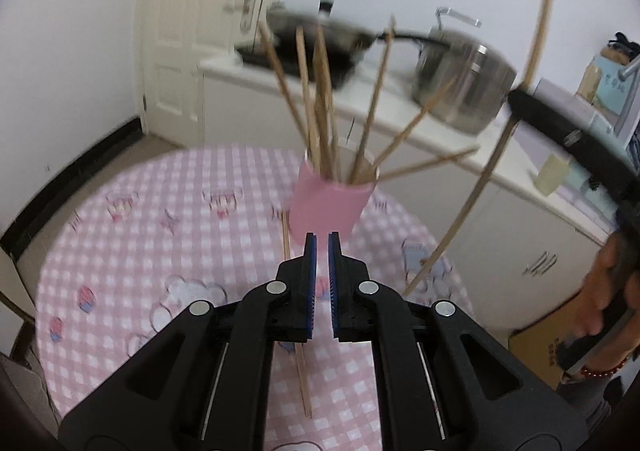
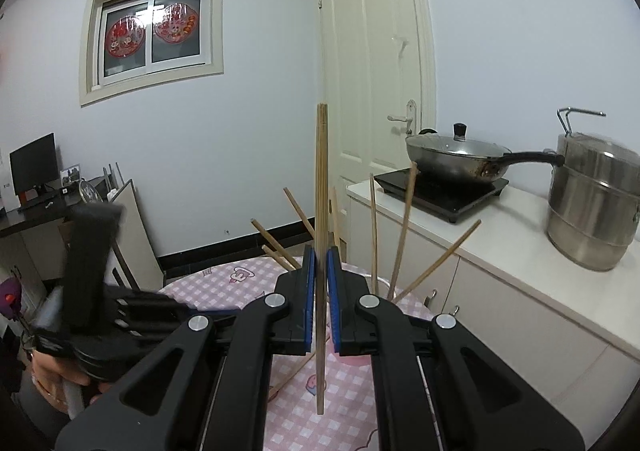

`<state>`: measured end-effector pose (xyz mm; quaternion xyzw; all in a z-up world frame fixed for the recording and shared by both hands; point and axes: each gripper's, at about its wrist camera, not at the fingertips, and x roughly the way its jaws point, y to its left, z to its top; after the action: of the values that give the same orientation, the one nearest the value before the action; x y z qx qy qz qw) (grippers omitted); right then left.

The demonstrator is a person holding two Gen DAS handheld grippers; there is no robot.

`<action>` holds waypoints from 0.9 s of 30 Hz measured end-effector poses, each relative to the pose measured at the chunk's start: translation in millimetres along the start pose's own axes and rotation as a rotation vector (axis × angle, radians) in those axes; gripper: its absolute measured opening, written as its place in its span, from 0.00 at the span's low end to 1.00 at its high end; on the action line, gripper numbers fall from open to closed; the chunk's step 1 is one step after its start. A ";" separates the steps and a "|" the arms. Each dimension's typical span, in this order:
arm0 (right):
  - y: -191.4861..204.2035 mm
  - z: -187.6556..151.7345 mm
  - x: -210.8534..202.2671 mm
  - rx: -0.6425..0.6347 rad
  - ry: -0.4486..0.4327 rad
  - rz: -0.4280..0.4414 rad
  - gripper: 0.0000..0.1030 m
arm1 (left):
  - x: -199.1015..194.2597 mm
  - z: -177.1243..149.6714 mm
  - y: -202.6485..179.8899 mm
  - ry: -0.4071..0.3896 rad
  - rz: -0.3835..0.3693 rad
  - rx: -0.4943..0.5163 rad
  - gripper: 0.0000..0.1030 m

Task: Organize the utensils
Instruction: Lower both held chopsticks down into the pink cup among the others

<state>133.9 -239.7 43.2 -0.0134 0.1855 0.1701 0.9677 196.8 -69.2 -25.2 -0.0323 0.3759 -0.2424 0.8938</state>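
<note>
On the checked table (image 1: pixel 120 243), at my left gripper's (image 1: pixel 322 247) twelve o'clock, stands the pink cup (image 1: pixel 330 207) of chopsticks; its jaws are closed, empty. My right gripper (image 2: pixel 321 263) clamps one chopstick (image 2: pixel 321 179) upright. Next, I judge: lower it into the cup.

A cup (image 1: pixel 328 203) is standing on the table (image 1: pixel 132 235), with chopsticks (image 1: pixel 320 91) fanning out of it. One loose chopstick (image 1: pixel 298 347) is lying on the table just left of the cup. Behind the table, a counter (image 2: pixel 516 251) is carrying a wok (image 2: pixel 452 155) to the left and a pot (image 2: pixel 596 199) to the right.
</note>
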 end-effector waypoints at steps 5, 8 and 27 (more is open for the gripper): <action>0.4 -4.1 -1.6 -0.020 -0.001 -0.018 0.05 | 42.8 -15.4 3.7 0.073 0.025 -0.008 0.57; -0.3 -7.6 -3.2 -0.027 -0.003 -0.022 0.05 | 69.0 -20.0 6.2 0.123 0.042 -0.010 0.53; -76.5 -36.1 1.5 0.194 0.071 0.082 0.05 | 153.9 -19.3 14.5 0.261 0.170 -0.006 0.12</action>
<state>148.0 -314.5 6.2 0.0819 0.2354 0.1902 0.9496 281.8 -124.5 -143.4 0.0288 0.4908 -0.1666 0.8547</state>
